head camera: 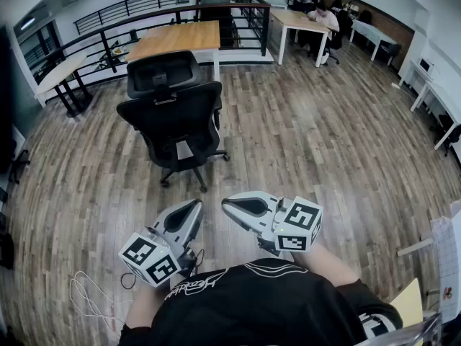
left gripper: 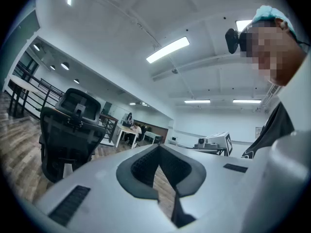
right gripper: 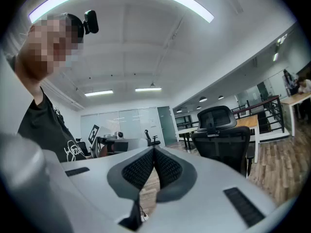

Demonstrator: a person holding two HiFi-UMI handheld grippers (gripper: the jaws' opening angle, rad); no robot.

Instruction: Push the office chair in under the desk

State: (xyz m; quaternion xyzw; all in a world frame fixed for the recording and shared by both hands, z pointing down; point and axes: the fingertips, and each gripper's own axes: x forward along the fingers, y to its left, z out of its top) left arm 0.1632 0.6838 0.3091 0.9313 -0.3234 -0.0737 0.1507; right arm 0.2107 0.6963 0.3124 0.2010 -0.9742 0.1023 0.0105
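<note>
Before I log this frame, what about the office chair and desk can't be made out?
- Head view: the backrest of the office chair hides its seat and the space under the desk.
- Left gripper view: the body of the left gripper cuts off the chair's base.
- Head view: the people at the far table are too small.

The office chair [head camera: 173, 121] stands on the floor [head camera: 302, 143] just before the desk [head camera: 176, 38], its back toward the person [head camera: 266, 301] — a railing [head camera: 144, 11] runs behind the desk. The left gripper [head camera: 196, 205] and right gripper [head camera: 225, 203] hover side by side, apart from the chair.
</note>
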